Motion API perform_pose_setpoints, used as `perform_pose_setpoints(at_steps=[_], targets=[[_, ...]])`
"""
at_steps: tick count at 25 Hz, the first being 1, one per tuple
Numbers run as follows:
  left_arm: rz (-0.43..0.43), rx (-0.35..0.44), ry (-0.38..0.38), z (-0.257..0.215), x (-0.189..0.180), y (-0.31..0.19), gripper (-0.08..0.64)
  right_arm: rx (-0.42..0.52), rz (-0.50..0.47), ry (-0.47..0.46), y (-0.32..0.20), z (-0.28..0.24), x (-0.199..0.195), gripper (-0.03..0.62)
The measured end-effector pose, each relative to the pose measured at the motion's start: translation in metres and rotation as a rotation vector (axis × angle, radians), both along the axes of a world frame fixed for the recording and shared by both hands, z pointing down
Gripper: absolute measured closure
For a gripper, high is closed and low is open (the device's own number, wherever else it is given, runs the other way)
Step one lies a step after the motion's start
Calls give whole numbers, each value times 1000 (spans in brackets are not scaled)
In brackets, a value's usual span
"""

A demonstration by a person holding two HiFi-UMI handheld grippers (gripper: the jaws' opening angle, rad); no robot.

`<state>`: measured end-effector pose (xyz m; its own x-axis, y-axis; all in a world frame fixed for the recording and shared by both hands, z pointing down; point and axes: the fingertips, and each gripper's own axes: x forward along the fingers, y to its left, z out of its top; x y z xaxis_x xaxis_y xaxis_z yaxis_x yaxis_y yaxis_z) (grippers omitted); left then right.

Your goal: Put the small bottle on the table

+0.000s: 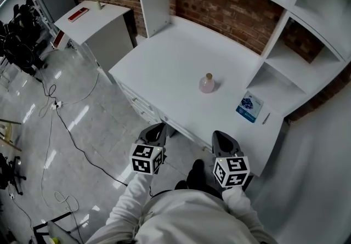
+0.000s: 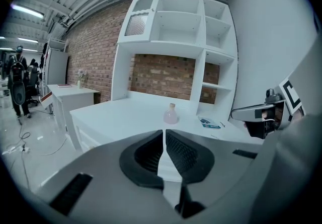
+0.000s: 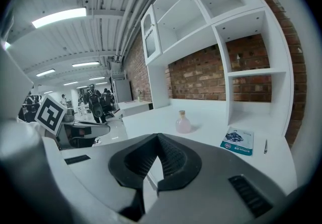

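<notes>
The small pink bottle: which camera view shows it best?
The right gripper view: the bottle stands side-on, whole, neck and stopper clear. The left gripper view shows it smaller, also upright. The head view shows it from above, on the table.

A small bottle [image 1: 207,83] of translucent pink glass or plastic (the frames do not settle which), with a cork-coloured stopper, on a smooth white table [image 1: 164,67] with a satin, painted-looking finish. Behind it is a brick wall [image 1: 230,12], rough and red. Below is a polished grey floor [image 1: 82,122] — glossy enough to mirror the lights. The left gripper [image 2: 164,140] and right gripper [image 3: 157,142] show matt grey plastic shells and black ribbed pads [image 2: 183,155]. The sleeve [image 1: 129,207] is white cloth.
</notes>
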<state>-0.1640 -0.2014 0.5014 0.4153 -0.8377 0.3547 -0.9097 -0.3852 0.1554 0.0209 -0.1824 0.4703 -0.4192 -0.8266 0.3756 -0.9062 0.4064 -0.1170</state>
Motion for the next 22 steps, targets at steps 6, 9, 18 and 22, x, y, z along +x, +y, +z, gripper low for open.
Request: perform_pose_setpoints(at_steps=[6, 9, 18, 22], targets=[[0, 12, 8, -4, -9, 6, 526, 2, 8, -2, 6, 0, -8, 565], [1, 19, 3, -6, -13, 9, 526, 3, 11, -1, 10, 0, -9, 565], [-10, 12, -4, -5, -23, 16, 526, -1, 16, -6, 13, 0, -13, 565], [-13, -3, 7, -2, -30, 22, 526, -4, 13, -1, 16, 1, -19, 565]])
